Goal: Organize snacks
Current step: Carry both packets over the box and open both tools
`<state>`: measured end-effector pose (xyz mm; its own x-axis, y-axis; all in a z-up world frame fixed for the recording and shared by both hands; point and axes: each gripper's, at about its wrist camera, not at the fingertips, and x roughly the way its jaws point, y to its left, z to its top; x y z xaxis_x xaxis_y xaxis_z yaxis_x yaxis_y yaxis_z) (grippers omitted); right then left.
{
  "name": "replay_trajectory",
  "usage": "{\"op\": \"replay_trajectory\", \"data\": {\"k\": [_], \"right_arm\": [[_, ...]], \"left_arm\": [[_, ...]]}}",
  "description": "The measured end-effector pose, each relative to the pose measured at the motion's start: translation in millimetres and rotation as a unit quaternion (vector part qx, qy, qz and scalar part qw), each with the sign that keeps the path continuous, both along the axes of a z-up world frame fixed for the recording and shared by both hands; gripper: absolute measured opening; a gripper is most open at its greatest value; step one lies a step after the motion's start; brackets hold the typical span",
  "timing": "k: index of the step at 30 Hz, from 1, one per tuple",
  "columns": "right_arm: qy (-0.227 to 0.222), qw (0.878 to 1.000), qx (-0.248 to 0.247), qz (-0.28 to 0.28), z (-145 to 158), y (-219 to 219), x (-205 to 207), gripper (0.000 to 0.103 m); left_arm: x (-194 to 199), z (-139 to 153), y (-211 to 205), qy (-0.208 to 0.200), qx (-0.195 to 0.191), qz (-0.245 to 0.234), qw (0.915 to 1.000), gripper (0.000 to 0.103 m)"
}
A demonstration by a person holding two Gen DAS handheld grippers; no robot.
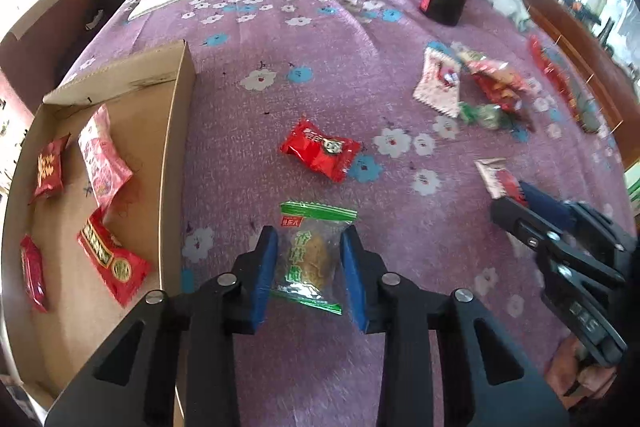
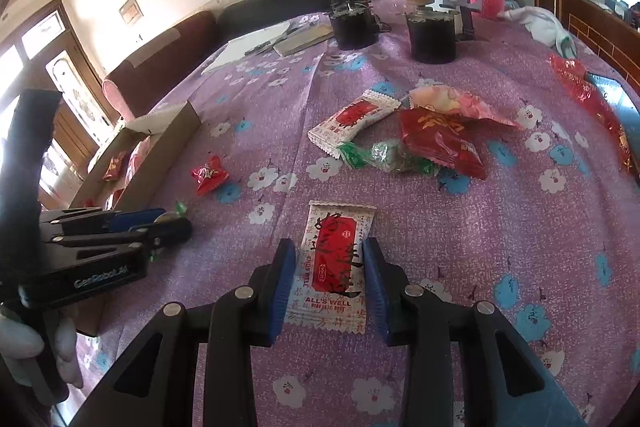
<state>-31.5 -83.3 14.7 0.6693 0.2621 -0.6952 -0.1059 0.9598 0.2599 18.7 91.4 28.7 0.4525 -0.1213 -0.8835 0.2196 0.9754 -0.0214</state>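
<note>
my left gripper [image 1: 308,267] is open around the green snack [image 1: 310,259]; my right gripper [image 2: 330,287] is open around the white snack [image 2: 334,267]; both are going to the box [image 1: 176,131].

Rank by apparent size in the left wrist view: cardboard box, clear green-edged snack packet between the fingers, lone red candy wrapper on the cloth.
1. Brown cardboard box, clearly largest.
2. Clear green-edged snack packet, though nearness to the camera inflates it.
3. Red candy wrapper, similar in size, so this order is unsure.

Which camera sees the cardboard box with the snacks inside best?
The left wrist view: it looks down into the cardboard box, showing several packets inside. The right wrist view shows it far off, at a low angle, contents mostly hidden.
</note>
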Motion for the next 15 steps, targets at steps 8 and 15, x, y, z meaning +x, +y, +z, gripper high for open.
{"op": "replay_trajectory", "data": {"k": [8, 15], "right_arm": [[-0.014, 1.000, 0.025, -0.001, 3.4, -7.1, -3.3, 0.035], [-0.028, 0.999, 0.013, 0.007, 7.5, -0.3, -6.6, 0.035]], "left_arm": [[-36.3, 40.3, 32.2, -0.018, -0.119, 0.002, 0.9927, 0.030], [-58.5, 54.3, 93.2, -0.006, -0.208, 0.048, 0.9771, 0.030]]}}
